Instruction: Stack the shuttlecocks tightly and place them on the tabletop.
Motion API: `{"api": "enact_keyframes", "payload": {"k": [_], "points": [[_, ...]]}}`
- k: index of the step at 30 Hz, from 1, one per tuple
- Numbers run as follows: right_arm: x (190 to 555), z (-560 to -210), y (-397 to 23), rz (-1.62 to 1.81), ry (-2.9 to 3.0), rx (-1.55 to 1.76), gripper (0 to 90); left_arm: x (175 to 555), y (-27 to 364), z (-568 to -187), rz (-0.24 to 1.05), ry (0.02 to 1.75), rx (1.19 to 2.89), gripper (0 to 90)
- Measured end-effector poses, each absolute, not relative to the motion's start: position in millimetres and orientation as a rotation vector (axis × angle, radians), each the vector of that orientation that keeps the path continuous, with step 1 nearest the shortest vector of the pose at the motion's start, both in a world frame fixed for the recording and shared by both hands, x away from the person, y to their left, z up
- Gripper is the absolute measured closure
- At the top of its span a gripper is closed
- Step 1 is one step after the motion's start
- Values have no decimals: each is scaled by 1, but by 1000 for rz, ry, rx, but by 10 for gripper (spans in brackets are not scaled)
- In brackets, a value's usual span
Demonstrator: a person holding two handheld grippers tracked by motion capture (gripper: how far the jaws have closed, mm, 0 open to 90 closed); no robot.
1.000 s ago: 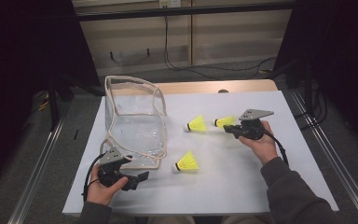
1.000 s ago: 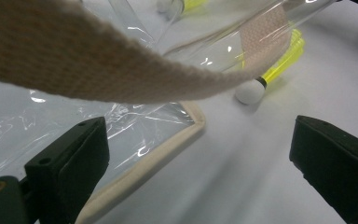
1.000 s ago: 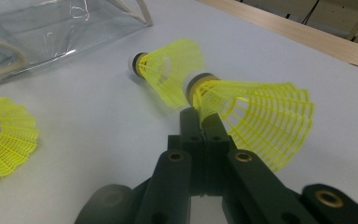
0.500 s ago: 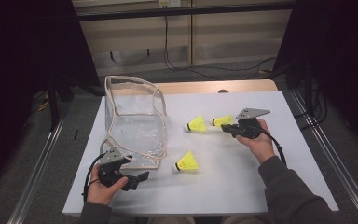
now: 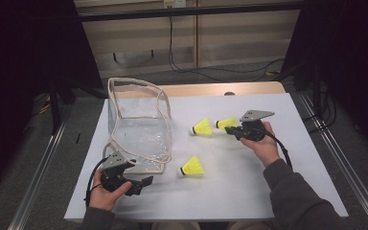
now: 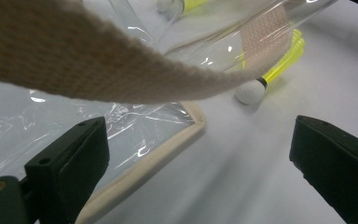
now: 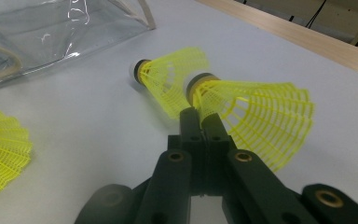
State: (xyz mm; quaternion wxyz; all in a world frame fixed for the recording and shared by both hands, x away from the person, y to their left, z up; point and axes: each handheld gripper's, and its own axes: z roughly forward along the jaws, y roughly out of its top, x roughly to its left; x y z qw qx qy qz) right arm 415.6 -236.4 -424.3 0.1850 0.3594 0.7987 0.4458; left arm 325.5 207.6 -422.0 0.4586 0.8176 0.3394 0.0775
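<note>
We're looking down on a lab-style recording station: a white sheet [image 5: 278,158] covers the bench [image 5: 249,89], metal rails [image 5: 338,158] flank it at three and nine o'clock, cables [image 5: 182,62] trail along the floor at twelve o'clock, and dark curtains [image 5: 24,43] close in on both sides.

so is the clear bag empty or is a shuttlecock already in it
Empty. In the high view the clear bag holds nothing yellow; two shuttlecocks lie on the white board, and the third sits at the right gripper's shut jaws.

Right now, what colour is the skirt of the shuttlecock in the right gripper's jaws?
Bright yellow plastic mesh skirt on a dark-banded base; clearest in the right gripper view.
</note>
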Motion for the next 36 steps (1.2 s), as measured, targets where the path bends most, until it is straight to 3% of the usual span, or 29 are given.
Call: {"api": "enact_keyframes", "payload": {"k": [36], "points": [[420,-425,-231,1249,2257,1006,900,326,208,-422,192,836,2016,48]]}}
